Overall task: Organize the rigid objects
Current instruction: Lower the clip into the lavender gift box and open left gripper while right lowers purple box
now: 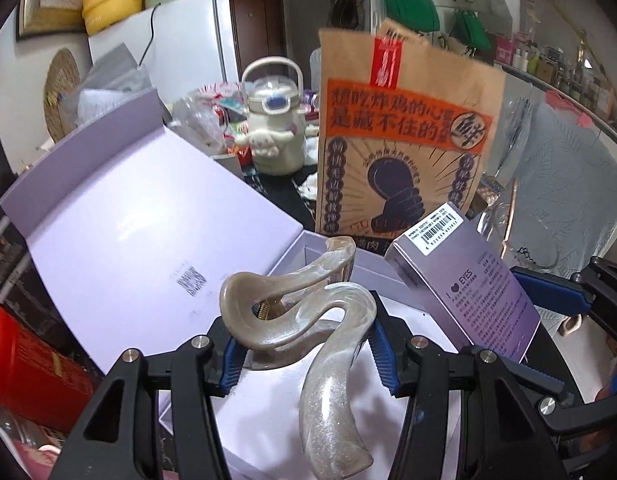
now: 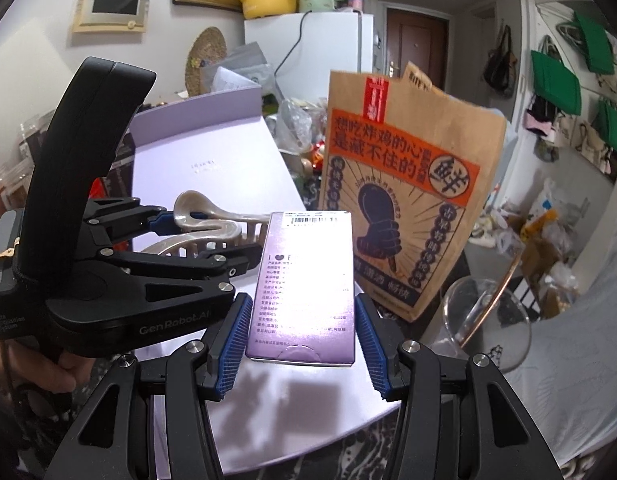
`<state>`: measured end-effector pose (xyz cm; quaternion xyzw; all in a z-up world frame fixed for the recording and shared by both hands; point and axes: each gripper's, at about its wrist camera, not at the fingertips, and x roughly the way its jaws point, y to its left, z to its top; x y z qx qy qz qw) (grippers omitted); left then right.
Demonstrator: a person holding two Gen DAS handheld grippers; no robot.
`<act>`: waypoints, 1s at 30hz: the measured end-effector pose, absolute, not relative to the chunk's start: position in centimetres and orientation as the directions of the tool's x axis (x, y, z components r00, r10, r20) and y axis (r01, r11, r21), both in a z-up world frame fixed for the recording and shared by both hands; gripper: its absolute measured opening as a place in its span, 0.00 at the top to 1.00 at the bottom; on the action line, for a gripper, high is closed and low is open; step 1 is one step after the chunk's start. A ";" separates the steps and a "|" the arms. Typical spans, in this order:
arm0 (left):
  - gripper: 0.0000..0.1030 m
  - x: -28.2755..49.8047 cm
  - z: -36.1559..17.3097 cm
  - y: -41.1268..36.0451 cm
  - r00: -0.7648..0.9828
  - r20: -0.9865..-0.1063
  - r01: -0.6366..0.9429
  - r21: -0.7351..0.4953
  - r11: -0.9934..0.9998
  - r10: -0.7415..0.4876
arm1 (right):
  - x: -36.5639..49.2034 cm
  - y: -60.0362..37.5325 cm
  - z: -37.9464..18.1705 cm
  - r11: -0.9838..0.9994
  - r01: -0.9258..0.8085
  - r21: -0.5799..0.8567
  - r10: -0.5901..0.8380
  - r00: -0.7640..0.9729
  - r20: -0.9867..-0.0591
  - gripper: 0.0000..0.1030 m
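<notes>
Two items in carriage above one open lilac gift box (image 1: 120, 216), lid standing up behind its tray. Item one: pearly hair claw clip (image 1: 304, 320), pinched between the blue pads of the left gripper (image 1: 304, 364), hanging over the near part of the box. Item two: small purple carton (image 2: 304, 284) with barcode end uppermost, clamped across its width by the right gripper (image 2: 304, 344), just right of the clip and in front of the brown paper bag (image 2: 408, 200) standing beyond the box. Handling, as judged: lower each piece flat into the box tray, one at a time, keeping the two grippers from fouling each other; release only once the item rests; clip teeth may snag.
</notes>
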<state>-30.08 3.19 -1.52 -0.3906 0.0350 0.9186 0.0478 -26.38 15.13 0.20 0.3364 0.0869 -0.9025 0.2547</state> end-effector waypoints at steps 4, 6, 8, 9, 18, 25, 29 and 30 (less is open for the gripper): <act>0.49 -30.8 -2.5 3.2 -0.671 -0.740 -0.110 0.029 -0.994 0.053 | -27.2 15.0 -0.7 -0.857 0.515 0.025 -0.397 -0.628 -0.670 0.50; 0.49 -31.1 -2.8 3.3 -0.662 -0.748 -0.110 0.030 -0.993 0.051 | -27.7 14.9 -1.2 -0.858 0.513 0.029 -0.393 -0.620 -0.679 0.50; 0.49 -31.3 -3.1 3.2 -0.658 -0.752 -0.112 0.035 -0.993 0.047 | -28.0 14.8 -1.6 -0.858 0.514 0.031 -0.392 -0.612 -0.687 0.50; 0.49 -31.5 -3.3 3.3 -0.654 -0.755 -0.114 0.035 -0.993 0.048 | -28.2 14.8 -1.8 -0.858 0.513 0.034 -0.391 -0.608 -0.691 0.50; 0.49 -32.8 -5.4 2.8 -0.612 -0.791 -0.071 0.057 -0.996 -0.002 | -29.8 14.8 -3.8 -0.865 0.500 0.051 -0.372 -0.570 -0.733 0.50; 0.49 -33.3 -6.2 2.6 -0.584 -0.812 -0.055 0.040 -0.998 0.000 | -30.6 14.9 -5.6 -0.874 0.480 0.075 -0.356 -0.529 -0.770 0.50; 0.49 -33.3 -6.2 2.9 -0.584 -0.811 -0.048 0.080 -0.996 -0.037 | -30.6 14.9 -6.0 -0.878 0.473 0.076 -0.348 -0.520 -0.780 0.50; 0.49 -33.3 -6.2 2.9 -0.580 -0.814 -0.049 0.076 -0.996 -0.034 | -30.6 14.9 -6.0 -0.878 0.472 0.074 -0.346 -0.521 -0.780 0.50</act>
